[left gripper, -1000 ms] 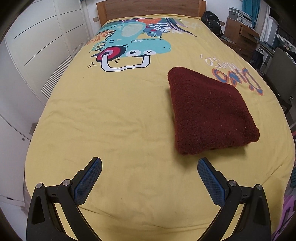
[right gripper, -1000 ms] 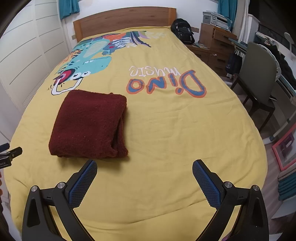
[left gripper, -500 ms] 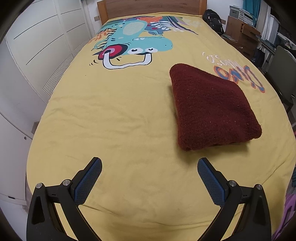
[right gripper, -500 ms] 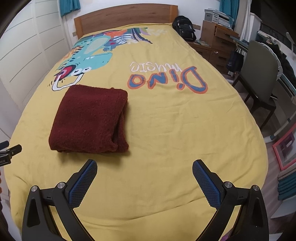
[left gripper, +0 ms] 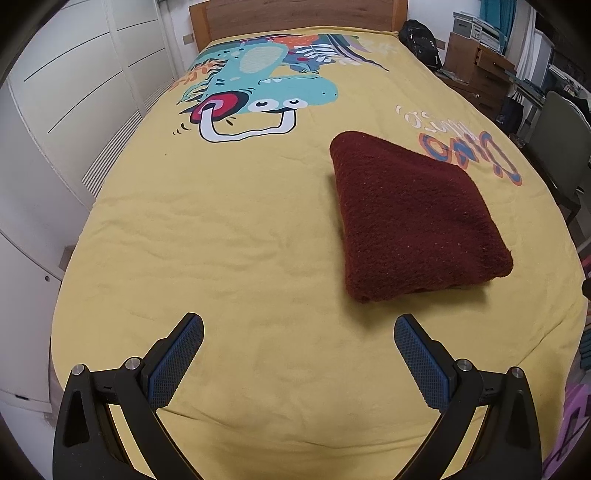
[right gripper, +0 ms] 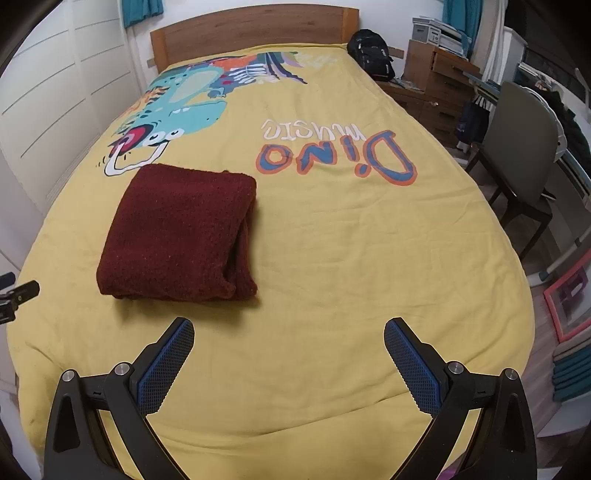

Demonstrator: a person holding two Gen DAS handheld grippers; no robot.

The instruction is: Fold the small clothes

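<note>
Knitwear in dark red, a folded sweater (left gripper: 413, 218) (right gripper: 181, 230), lies on the yellow bedspread (left gripper: 221, 240) (right gripper: 351, 240) of the bed, between the dinosaur print (left gripper: 258, 92) and the "Dino music" lettering (right gripper: 332, 147). The left hand-held gripper (left gripper: 298, 332) hangs above the bedspread near the foot of the bed, jaws spread wide and empty, the sweater ahead to its right. The right hand-held gripper (right gripper: 289, 336) is likewise spread and empty, the sweater ahead to its left. A dark bag (right gripper: 371, 53), possibly a backpack, sits beside the headboard (right gripper: 255, 29).

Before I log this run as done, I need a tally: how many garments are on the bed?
1: a dark red folded garment lying on the yellow bedspread, beside the dinosaur print. Neither claw holds anything; nothing else shows.
</note>
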